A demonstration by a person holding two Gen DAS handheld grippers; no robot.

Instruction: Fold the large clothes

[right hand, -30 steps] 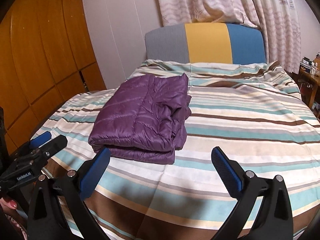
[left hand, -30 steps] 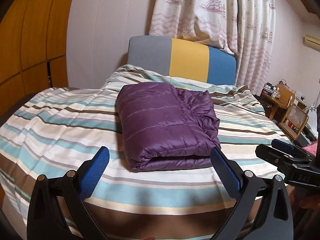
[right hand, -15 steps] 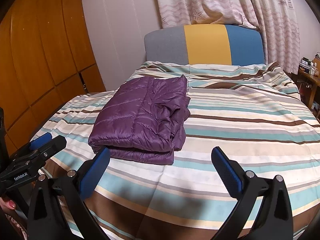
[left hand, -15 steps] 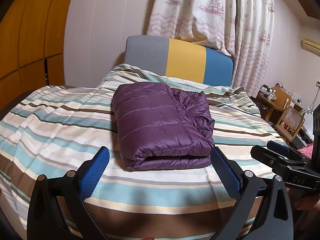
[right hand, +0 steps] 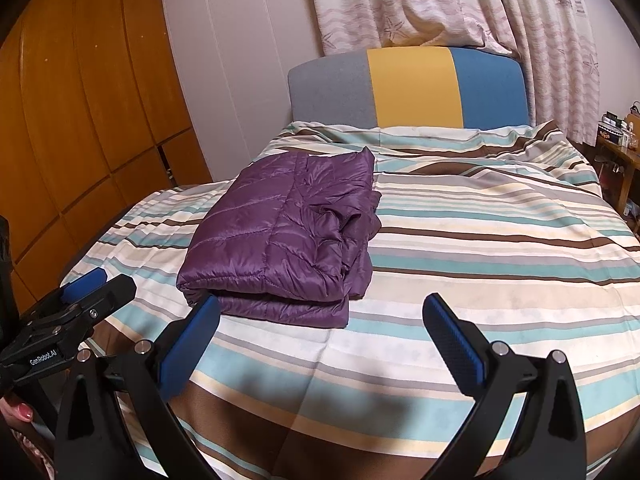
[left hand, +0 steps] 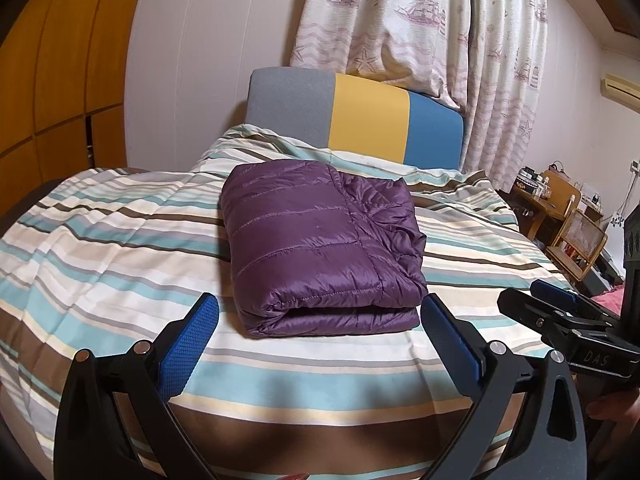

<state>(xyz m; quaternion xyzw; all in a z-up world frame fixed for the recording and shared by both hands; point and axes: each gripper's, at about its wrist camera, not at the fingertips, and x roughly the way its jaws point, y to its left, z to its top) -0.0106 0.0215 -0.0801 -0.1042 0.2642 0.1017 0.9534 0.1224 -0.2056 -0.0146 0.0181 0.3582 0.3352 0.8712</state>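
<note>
A purple quilted puffer jacket lies folded into a thick rectangle on the striped bedspread. It also shows in the right wrist view, left of centre. My left gripper is open and empty, just in front of the jacket's near folded edge. My right gripper is open and empty, in front of and to the right of the jacket. Each gripper appears at the edge of the other's view: the right gripper and the left gripper.
A grey, yellow and blue headboard stands at the far end under patterned curtains. Wooden wardrobe doors line the left. A wooden desk and chair with clutter stand at the right of the bed.
Both grippers have drawn back a little and tilted up, so the jacket sits slightly lower and smaller in view. Both stay open. The jacket has not moved.
</note>
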